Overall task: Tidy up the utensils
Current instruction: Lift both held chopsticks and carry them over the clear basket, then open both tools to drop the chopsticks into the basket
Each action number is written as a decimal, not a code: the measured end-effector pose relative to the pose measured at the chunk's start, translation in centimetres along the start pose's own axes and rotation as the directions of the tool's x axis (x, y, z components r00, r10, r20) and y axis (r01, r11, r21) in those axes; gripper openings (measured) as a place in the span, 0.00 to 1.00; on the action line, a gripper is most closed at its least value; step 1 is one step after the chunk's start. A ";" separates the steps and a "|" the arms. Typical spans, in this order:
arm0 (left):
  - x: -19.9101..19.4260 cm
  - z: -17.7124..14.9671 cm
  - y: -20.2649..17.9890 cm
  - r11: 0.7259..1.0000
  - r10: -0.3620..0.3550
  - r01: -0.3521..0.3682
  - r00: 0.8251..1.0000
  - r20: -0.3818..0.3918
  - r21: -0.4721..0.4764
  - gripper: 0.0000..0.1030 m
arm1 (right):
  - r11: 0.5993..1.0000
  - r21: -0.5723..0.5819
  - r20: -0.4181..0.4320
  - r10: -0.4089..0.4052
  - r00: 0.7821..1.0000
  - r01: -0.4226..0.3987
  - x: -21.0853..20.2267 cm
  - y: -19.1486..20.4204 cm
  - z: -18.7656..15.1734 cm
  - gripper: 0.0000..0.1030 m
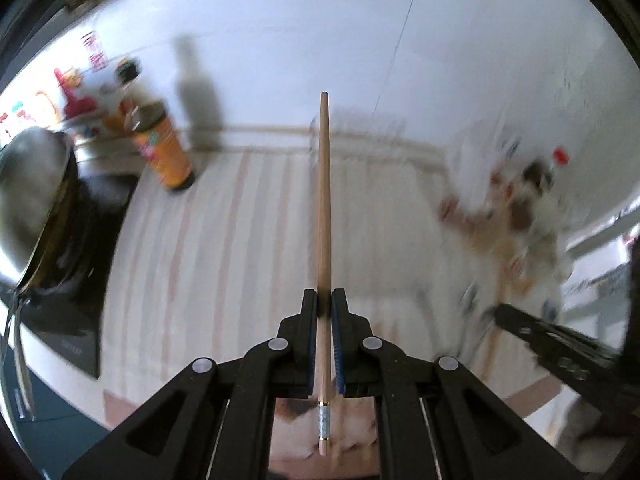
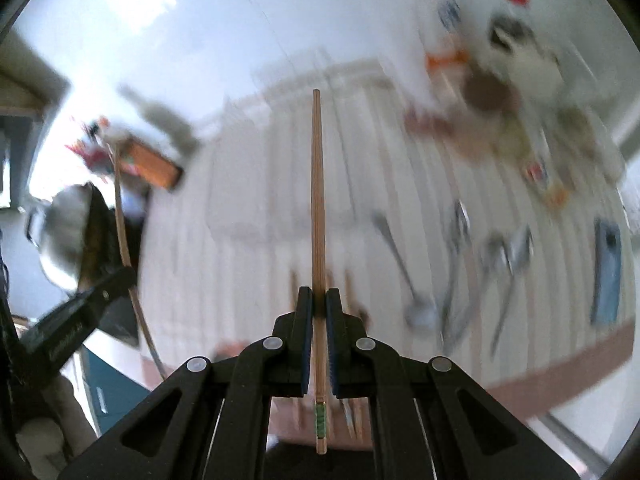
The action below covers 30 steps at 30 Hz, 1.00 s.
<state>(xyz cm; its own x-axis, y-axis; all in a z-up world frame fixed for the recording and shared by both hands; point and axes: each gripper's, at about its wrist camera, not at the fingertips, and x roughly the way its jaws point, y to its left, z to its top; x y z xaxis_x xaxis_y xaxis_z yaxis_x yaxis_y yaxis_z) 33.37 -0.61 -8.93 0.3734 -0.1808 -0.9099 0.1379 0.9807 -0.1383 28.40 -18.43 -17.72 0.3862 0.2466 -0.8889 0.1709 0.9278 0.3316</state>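
Observation:
My left gripper (image 1: 324,294) is shut on a wooden chopstick (image 1: 324,200) with a pale blue band near its butt; it points forward above the striped cloth (image 1: 224,240). My right gripper (image 2: 318,292) is shut on a second wooden chopstick (image 2: 317,200) with a green band. In the right wrist view several metal spoons (image 2: 420,312) and forks (image 2: 508,264) lie blurred on the striped cloth (image 2: 248,240) at right, and more chopsticks (image 2: 352,296) lie under the gripper. The left gripper (image 2: 80,312) with its chopstick shows at left there.
A metal wok (image 1: 28,208) sits on a black cooktop (image 1: 72,320) at left, an orange bottle (image 1: 164,148) behind it. A blurred clutter of jars and packets (image 1: 516,208) stands at the right. A blue object (image 2: 608,272) lies at far right. The white wall is behind.

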 end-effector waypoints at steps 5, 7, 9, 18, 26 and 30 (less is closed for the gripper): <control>4.0 6.8 -1.8 0.999 -0.042 0.041 0.998 -0.052 -0.018 0.05 | 0.999 -0.019 -0.020 0.031 0.999 -0.031 3.3 0.8 8.5 0.06; 6.6 8.9 -1.8 0.998 -0.048 0.045 0.994 -0.098 -0.032 0.05 | 0.999 -0.031 -0.043 0.019 0.999 -0.020 5.2 1.0 11.3 0.06; 9.1 10.1 -1.8 0.998 -0.051 0.046 0.988 -0.143 -0.042 0.05 | 0.999 -0.040 -0.066 0.009 0.998 -0.012 7.4 0.8 13.4 0.06; 15.7 11.2 -1.6 0.998 -0.006 -0.010 0.959 -0.282 -0.056 0.05 | 0.999 -0.046 -0.193 0.005 0.981 -0.014 14.8 0.1 18.0 0.07; 12.4 10.6 -1.0 0.994 0.103 -0.106 0.977 -0.189 -0.006 0.12 | 0.998 -0.058 -0.250 -0.016 0.968 0.001 16.2 0.0 17.3 0.43; 9.6 9.4 -0.2 0.981 0.192 -0.192 0.979 -0.073 0.005 0.53 | 0.995 -0.084 -0.182 -0.065 0.981 0.050 14.0 0.0 16.0 0.45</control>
<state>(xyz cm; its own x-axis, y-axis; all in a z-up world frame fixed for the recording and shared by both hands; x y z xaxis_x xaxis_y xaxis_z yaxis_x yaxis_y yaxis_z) 45.58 -3.21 -13.91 0.3250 0.0165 -0.9456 0.0685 0.9968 0.0410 48.33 -19.50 -25.11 0.2026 0.2326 -0.9512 0.1132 0.9593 0.2587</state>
